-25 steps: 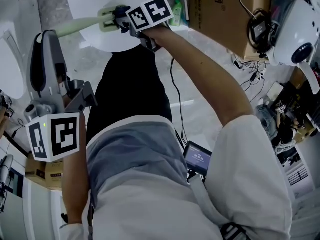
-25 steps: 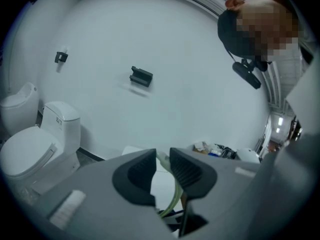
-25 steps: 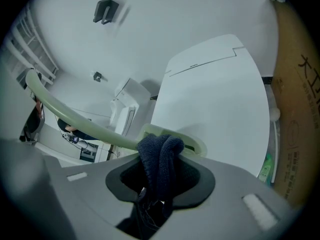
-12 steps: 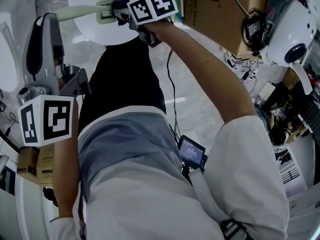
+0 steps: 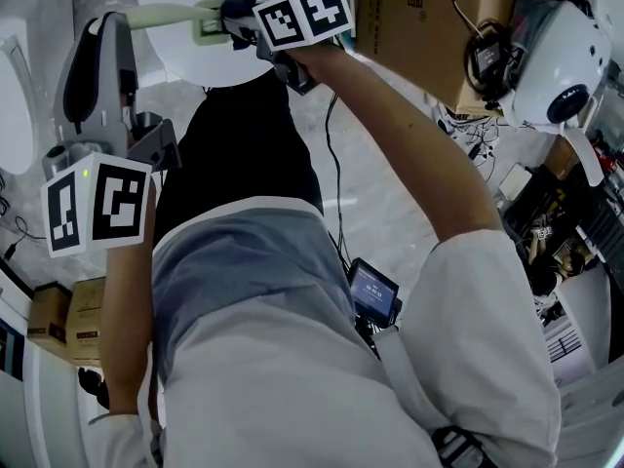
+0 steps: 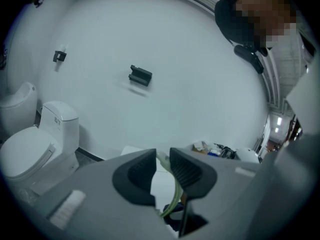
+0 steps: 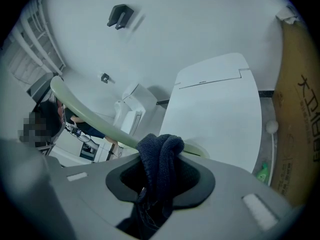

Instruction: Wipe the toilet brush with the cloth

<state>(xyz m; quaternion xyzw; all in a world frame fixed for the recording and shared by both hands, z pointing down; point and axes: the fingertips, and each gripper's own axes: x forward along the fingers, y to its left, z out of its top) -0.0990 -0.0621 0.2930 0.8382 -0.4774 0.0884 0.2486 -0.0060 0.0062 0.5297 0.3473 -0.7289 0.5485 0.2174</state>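
Note:
The pale green toilet brush handle [image 5: 166, 14] runs level above the white toilet lid [image 5: 190, 61]. My left gripper [image 5: 119, 22] is shut on its left end; in the left gripper view the green handle [image 6: 175, 196] passes between the nearly closed jaws of the left gripper [image 6: 162, 164]. My right gripper [image 5: 229, 19] is shut on a dark blue cloth [image 5: 235, 10] that presses against the handle's other end. In the right gripper view the cloth [image 7: 159, 159] bulges out of the right gripper [image 7: 160, 176] and touches the handle [image 7: 85, 111]. The brush head is hidden.
A cardboard box [image 5: 409, 27] stands right of the toilet, with a green bottle [image 7: 262, 173] at its foot. A white device [image 5: 556, 66] and cables [image 5: 487, 149] lie at the right. A second toilet [image 6: 30, 154] stands by the wall, and another person [image 6: 240, 24] is nearby.
Both grippers have risen in the view. The brush handle went from slanted to nearly level, and the left gripper's cube moved up and left. The cloth stays on the handle.

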